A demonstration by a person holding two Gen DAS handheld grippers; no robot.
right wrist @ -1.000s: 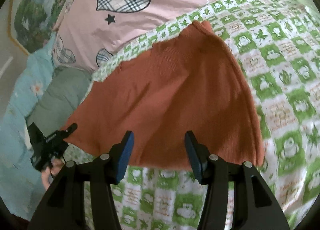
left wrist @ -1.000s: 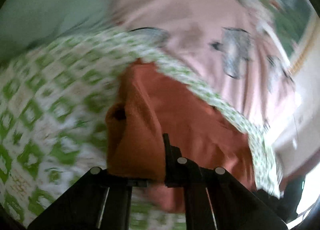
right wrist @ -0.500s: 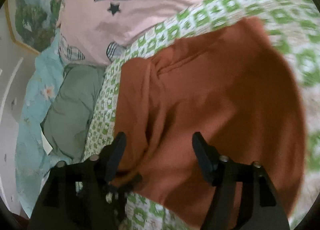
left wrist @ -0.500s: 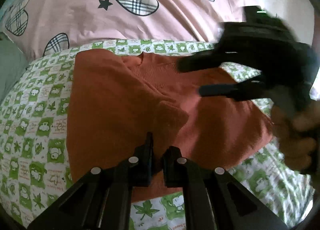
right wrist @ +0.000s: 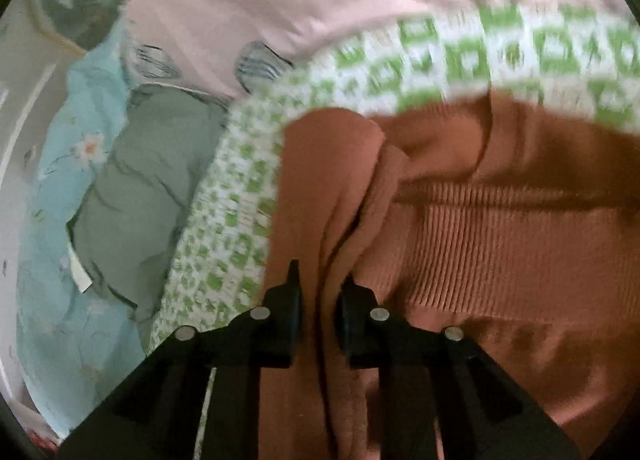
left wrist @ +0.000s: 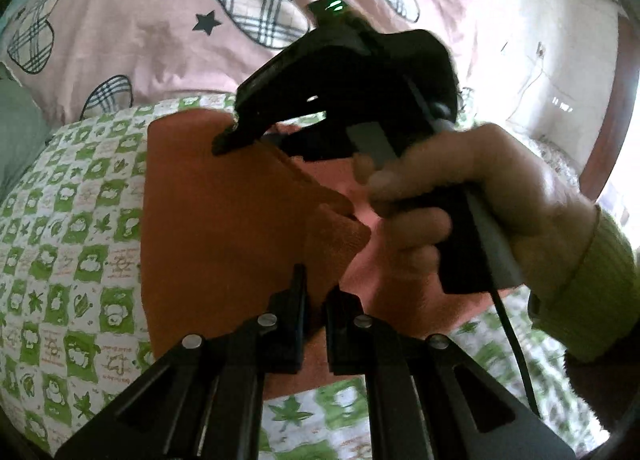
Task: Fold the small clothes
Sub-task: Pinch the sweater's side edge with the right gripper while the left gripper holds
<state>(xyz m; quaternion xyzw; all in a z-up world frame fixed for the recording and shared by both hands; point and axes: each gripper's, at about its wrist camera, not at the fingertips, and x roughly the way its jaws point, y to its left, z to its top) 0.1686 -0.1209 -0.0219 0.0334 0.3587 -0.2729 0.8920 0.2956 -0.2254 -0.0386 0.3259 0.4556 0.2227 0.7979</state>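
A rust-orange knit garment (left wrist: 216, 220) lies on a green-and-white checked sheet (left wrist: 72, 244). My left gripper (left wrist: 316, 300) is shut on a folded flap of it near its front edge. In the left wrist view the right gripper (left wrist: 256, 132), held in a hand (left wrist: 472, 196), reaches over the garment's far edge. In the right wrist view my right gripper (right wrist: 318, 292) is shut on a bunched fold of the garment (right wrist: 500, 228), beside its ribbed band.
A pink quilt with plaid hearts (left wrist: 168, 20) lies behind the sheet. A grey-green cloth (right wrist: 136, 196) and a light blue floral cover (right wrist: 60, 300) lie to the left. A wall (left wrist: 540, 20) stands at the back right.
My right gripper has closed on a fold of the garment; it was open before. It has moved across in front of the left gripper. My left gripper keeps its hold on the flap.
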